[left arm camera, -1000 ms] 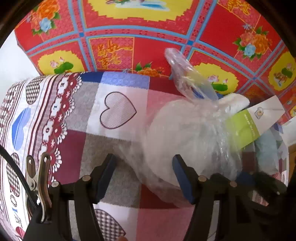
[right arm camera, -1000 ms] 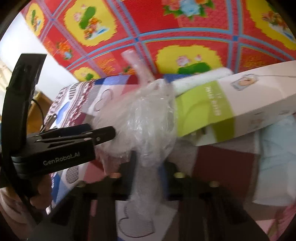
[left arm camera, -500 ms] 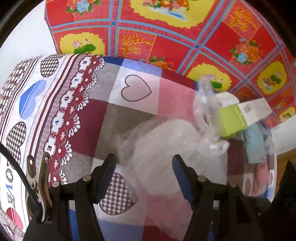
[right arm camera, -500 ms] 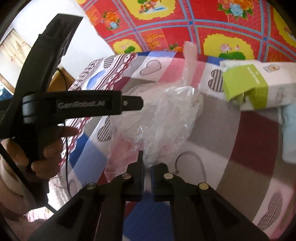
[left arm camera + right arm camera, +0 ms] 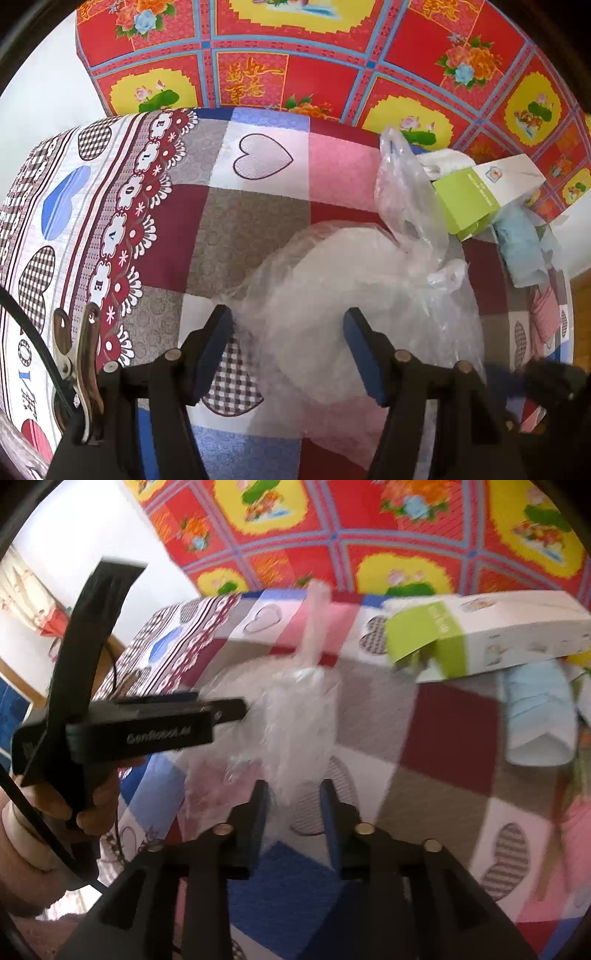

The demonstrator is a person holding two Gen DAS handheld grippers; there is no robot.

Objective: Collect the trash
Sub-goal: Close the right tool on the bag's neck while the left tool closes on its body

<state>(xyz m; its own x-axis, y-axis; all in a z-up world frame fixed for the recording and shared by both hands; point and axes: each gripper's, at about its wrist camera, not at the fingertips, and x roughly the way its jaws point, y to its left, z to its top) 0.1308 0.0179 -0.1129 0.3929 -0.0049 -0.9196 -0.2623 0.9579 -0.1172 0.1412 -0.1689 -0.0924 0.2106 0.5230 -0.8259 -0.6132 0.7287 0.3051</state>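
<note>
crumpled clear plastic bag [image 5: 354,295] on the patchwork cloth [image 5: 229,206], handles upward

A patchwork bedcover [image 5: 258,206] printed with hearts in white, pink, maroon, grey and blue squares is spread over the surface; a border band with round flower shapes and letters [image 5: 122,236] is seen along its left side. Behind it, a red cloth with yellow panels of flowers [image 5: 332,66] is hung. A white wall [image 5: 92,528] is seen at upper left.

Bag [image 5: 362,280] on bedspread [image 5: 207,229], carton [image 5: 480,192] behind it
</note>
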